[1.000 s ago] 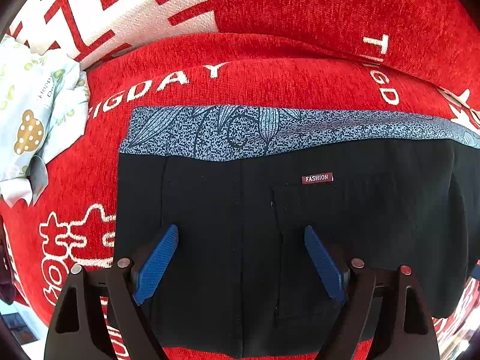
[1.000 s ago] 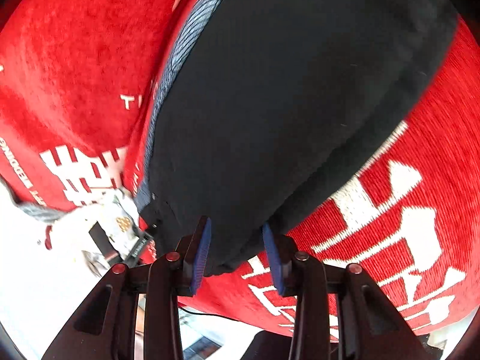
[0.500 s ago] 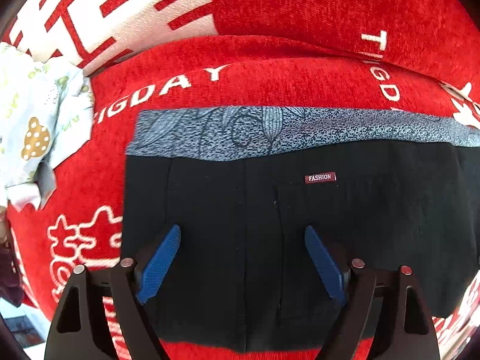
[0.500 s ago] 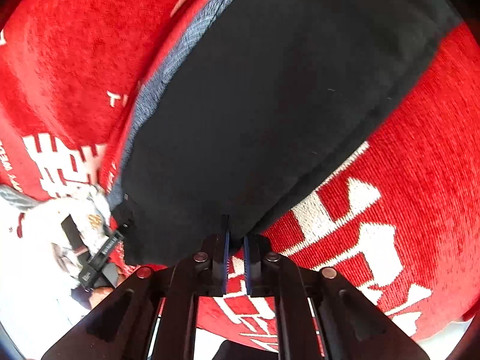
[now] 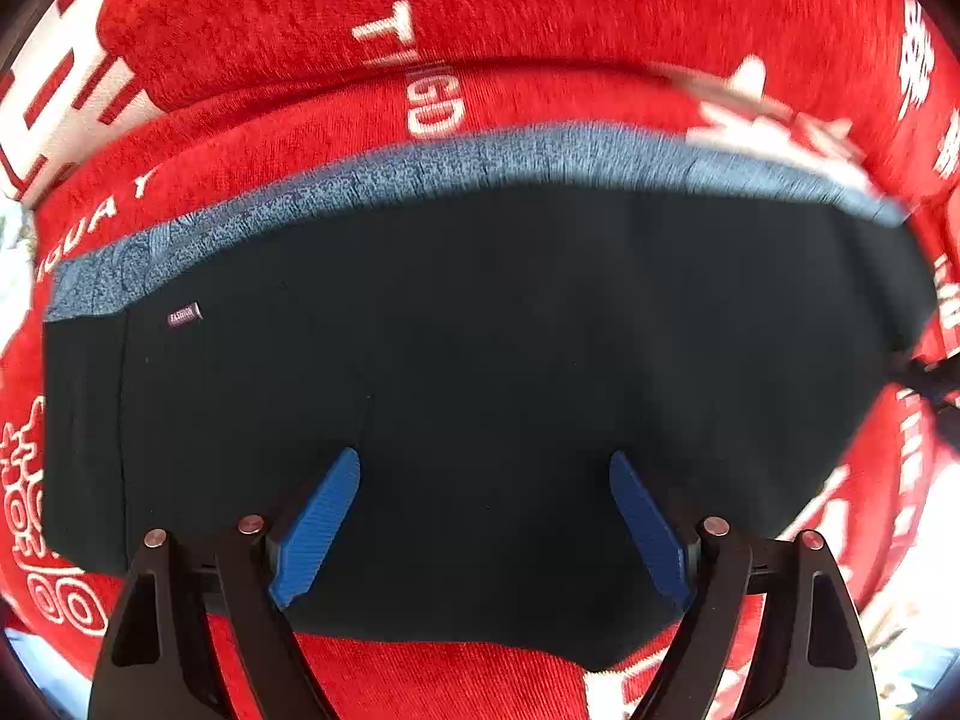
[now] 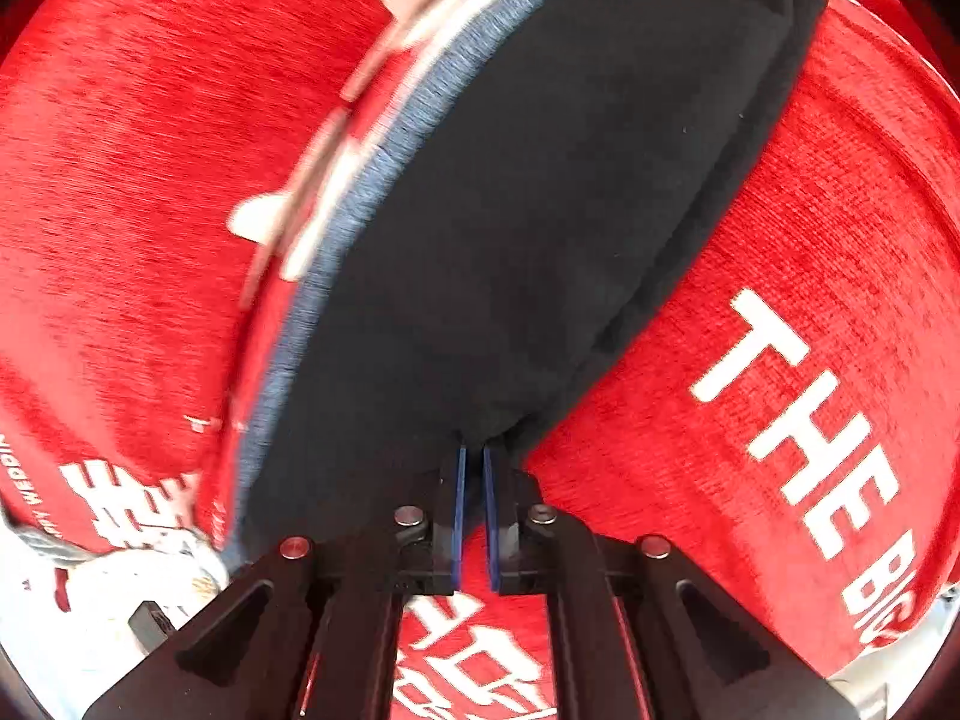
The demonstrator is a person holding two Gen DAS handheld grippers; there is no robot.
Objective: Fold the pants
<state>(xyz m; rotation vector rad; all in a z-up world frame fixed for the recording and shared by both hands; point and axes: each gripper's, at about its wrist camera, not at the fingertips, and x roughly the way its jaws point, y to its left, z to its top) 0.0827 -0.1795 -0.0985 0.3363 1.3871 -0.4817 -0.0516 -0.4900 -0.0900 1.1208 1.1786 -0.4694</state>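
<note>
Right gripper (image 6: 471,457) pads pinched together on corner of black pants (image 6: 540,192), cloth bunched at the tips. Left gripper (image 5: 485,468) jaws wide apart above pants (image 5: 480,330), blue pads (image 5: 318,531) gripping nothing; contact with cloth cannot be told. Pants lie flat, folded, on red blanket (image 5: 540,6) with white lettering. Small "FASHION" tag (image 5: 182,315) near left end. Blue-grey patterned band (image 5: 540,159) runs along far edge. Beyond it, blanket fold, blurred.
</note>
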